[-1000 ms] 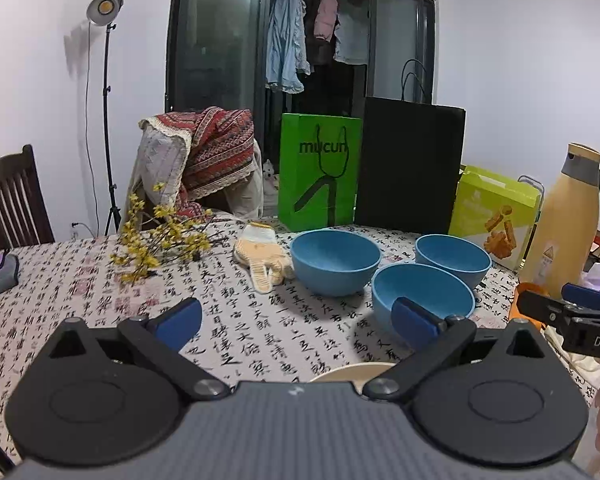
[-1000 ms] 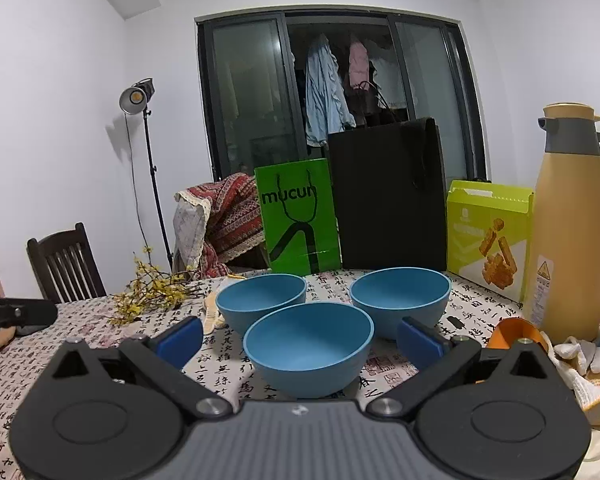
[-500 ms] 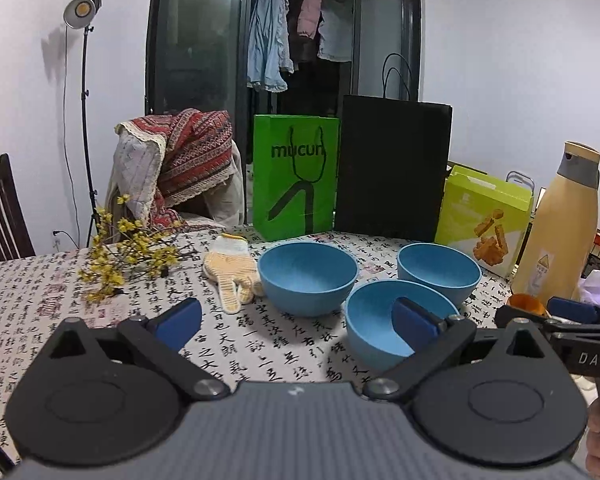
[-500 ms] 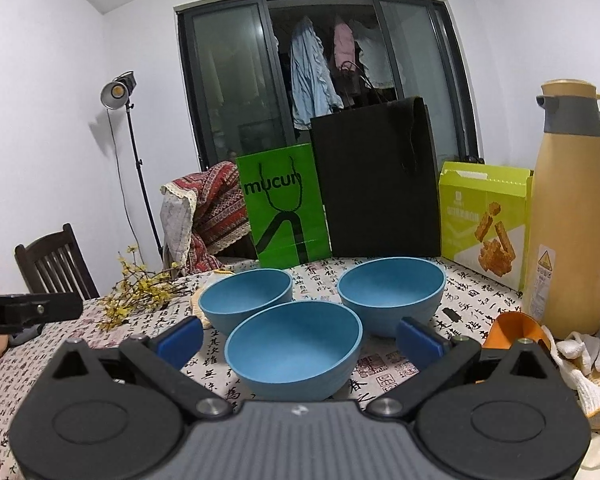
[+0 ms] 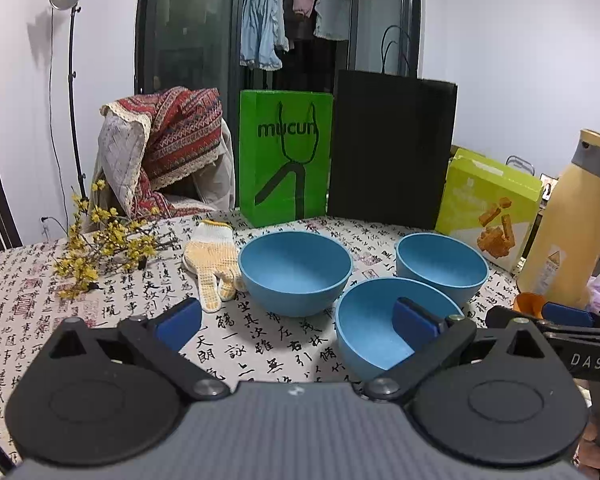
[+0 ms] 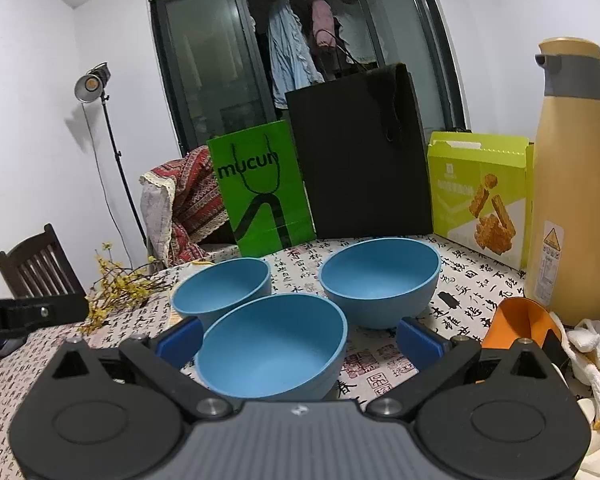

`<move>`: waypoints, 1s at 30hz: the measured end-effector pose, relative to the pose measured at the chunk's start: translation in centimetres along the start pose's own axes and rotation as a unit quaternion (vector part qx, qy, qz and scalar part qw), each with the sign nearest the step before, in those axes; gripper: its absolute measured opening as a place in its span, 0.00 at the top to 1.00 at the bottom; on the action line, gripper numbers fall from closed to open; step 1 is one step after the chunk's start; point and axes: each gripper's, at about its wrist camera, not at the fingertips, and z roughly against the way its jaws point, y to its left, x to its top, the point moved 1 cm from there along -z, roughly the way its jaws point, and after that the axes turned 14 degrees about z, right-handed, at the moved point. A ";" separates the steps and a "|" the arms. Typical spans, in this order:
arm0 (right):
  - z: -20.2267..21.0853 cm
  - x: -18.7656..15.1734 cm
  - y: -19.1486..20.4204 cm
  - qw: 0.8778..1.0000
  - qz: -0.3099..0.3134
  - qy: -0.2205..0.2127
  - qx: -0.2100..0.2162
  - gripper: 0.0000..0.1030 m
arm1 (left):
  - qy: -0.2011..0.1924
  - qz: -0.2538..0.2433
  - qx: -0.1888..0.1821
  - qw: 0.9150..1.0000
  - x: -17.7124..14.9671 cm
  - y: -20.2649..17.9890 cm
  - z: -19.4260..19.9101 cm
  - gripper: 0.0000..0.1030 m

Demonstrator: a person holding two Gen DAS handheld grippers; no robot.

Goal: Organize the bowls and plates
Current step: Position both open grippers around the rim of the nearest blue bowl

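Note:
Three blue bowls stand in a loose triangle on the patterned tablecloth. In the right wrist view the near bowl (image 6: 272,348) sits between the fingers of my open right gripper (image 6: 298,338), closer to the left pad; touch cannot be told. Behind it are the left bowl (image 6: 224,288) and the right bowl (image 6: 380,280). In the left wrist view my left gripper (image 5: 296,320) is open and holds nothing. Its right finger (image 5: 414,318) overlaps the near bowl (image 5: 368,332), with the left bowl (image 5: 295,272) and far bowl (image 5: 442,266) ahead.
A green bag (image 5: 286,156), black bag (image 5: 392,148) and yellow-green box (image 5: 488,208) line the table's back. A tall tan flask (image 6: 572,184), orange scoop (image 6: 520,324) and white gloves (image 6: 596,344) lie right. A knit glove (image 5: 212,256) and yellow flowers (image 5: 100,248) lie left.
Both grippers have come closer to the bowls, and both stay open. The left view has swung right. A cream rim seen under the left gripper one second ago is out of sight.

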 end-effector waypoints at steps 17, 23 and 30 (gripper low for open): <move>-5.3 0.8 -1.3 0.998 -0.029 0.050 -0.002 0.00 | 0.032 0.017 0.029 0.999 0.6 -1.5 -6.0 0.00; -6.7 1.1 -1.7 0.997 -0.037 0.067 -0.011 0.00 | 0.051 0.024 0.048 0.997 0.5 -1.9 -8.2 0.00; -7.9 1.0 -1.8 0.996 -0.033 0.078 -0.018 0.00 | 0.059 0.036 0.063 0.996 0.4 -2.2 -10.4 0.00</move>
